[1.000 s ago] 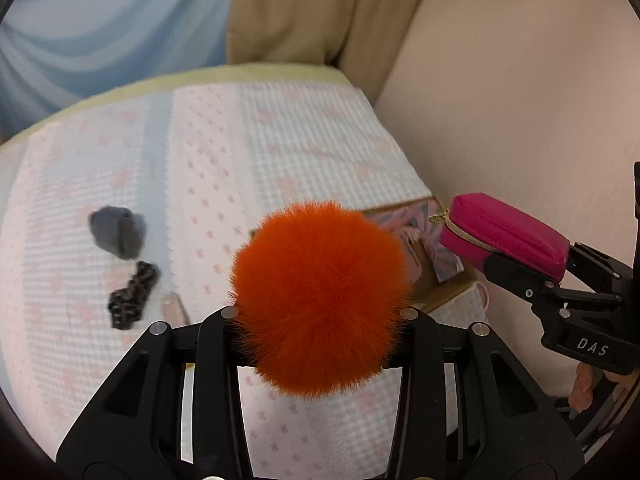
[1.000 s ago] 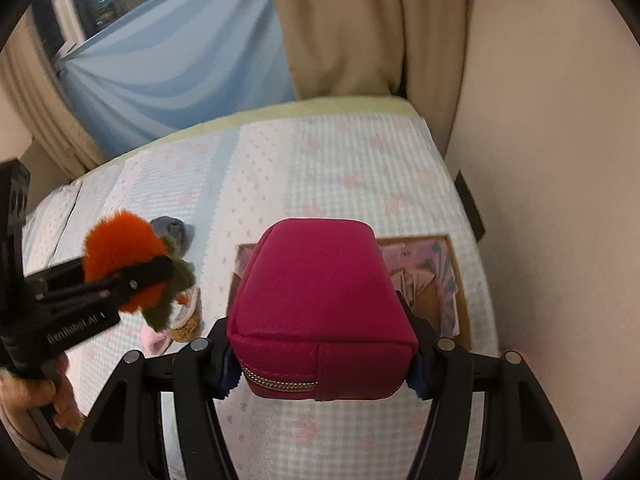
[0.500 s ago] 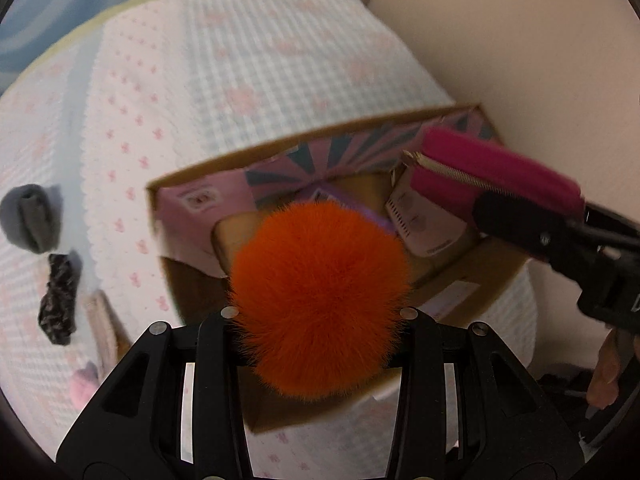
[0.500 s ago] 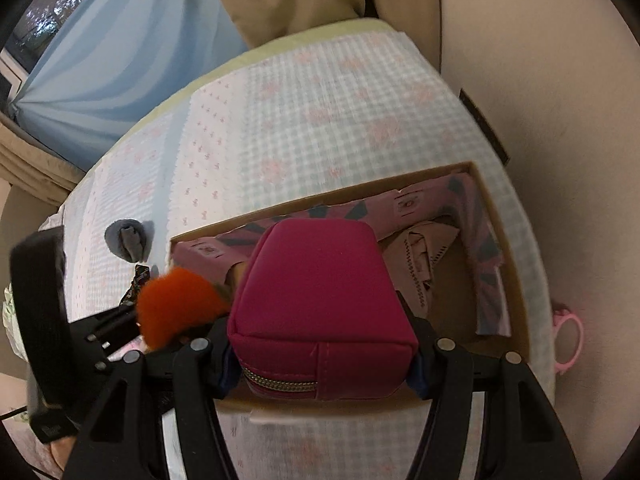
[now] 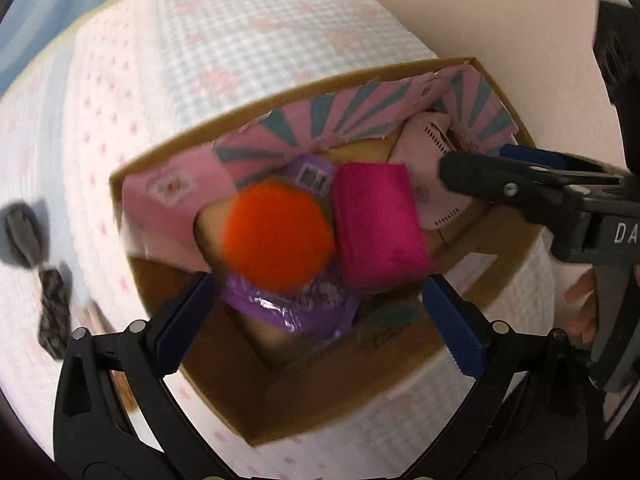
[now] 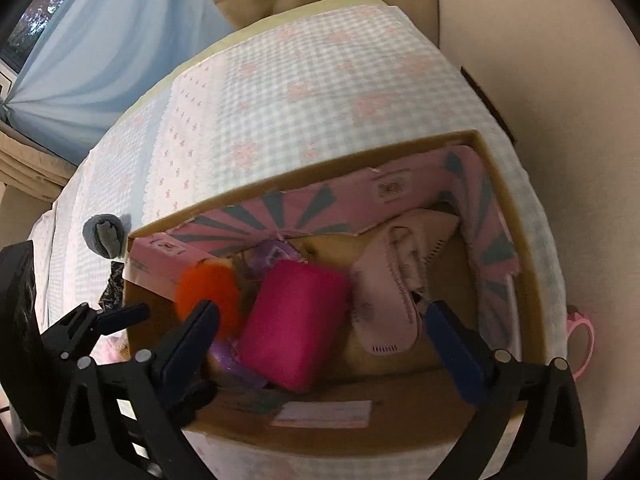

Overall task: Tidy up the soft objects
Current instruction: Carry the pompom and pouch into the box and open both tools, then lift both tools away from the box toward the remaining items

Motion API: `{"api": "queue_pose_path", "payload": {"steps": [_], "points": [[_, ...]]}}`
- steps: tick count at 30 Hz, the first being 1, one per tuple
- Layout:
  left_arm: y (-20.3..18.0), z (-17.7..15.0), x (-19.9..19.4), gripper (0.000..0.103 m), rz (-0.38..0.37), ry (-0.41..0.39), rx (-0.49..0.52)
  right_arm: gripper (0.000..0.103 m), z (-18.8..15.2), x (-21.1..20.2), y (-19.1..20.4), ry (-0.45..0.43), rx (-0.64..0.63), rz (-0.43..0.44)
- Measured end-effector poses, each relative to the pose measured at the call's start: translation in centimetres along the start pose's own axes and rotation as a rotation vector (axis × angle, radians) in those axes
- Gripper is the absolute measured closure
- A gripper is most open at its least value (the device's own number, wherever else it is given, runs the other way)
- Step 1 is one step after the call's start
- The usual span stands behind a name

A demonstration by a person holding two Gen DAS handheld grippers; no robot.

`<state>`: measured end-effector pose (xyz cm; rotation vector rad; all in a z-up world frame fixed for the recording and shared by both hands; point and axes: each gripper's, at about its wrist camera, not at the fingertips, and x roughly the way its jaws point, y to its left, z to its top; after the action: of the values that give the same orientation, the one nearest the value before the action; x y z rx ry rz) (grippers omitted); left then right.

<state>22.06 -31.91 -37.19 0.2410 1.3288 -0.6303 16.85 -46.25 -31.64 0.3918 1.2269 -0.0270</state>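
Observation:
An orange fluffy pom-pom (image 5: 278, 236) and a magenta zip pouch (image 5: 378, 224) lie loose inside the open cardboard box (image 5: 320, 396), side by side on a purple packet (image 5: 296, 308). My left gripper (image 5: 320, 320) is open and empty just above the box's near side. My right gripper (image 6: 322, 344) is open and empty above the box; in its view the pouch (image 6: 294, 320) and pom-pom (image 6: 208, 292) lie below it. A pale pink cloth (image 6: 394, 292) lies in the box to the right.
The box sits on a checked bed cover (image 6: 300, 80) next to a wall (image 6: 540, 60). A grey rolled sock (image 5: 20, 232) and a black lacy item (image 5: 52, 312) lie left of the box. A pink ring-shaped thing (image 6: 582, 336) lies by the box's right side.
Both grippers opened over the box. The pom-pom dropped out of the left gripper and the pouch out of the right; both now lie in the box.

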Motion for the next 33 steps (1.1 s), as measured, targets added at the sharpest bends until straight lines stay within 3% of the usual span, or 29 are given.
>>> {"api": "queue_pose_path", "payload": {"steps": [5,16,23,33], "points": [[1.0,-1.4,-1.0,0.000,-0.021,0.005,-0.080,0.001,-0.4,-0.7,-0.3,-0.014,-0.004,-0.003],[0.5,-2.3,-6.0,0.000,0.006,-0.069,-0.086,0.001,-0.9,-5.3,1.9,-0.084,-0.058,-0.014],[-0.6,-2.7,-13.5,0.000,0.058,-0.183,-0.049,0.001,-2.1,-11.4,4.7,-0.154,-0.103,-0.035],[0.2,-7.4,-25.1,0.000,0.117,-0.348,-0.102,0.001,-4.4,-21.0,10.9,-0.284,-0.187,-0.070]]}}
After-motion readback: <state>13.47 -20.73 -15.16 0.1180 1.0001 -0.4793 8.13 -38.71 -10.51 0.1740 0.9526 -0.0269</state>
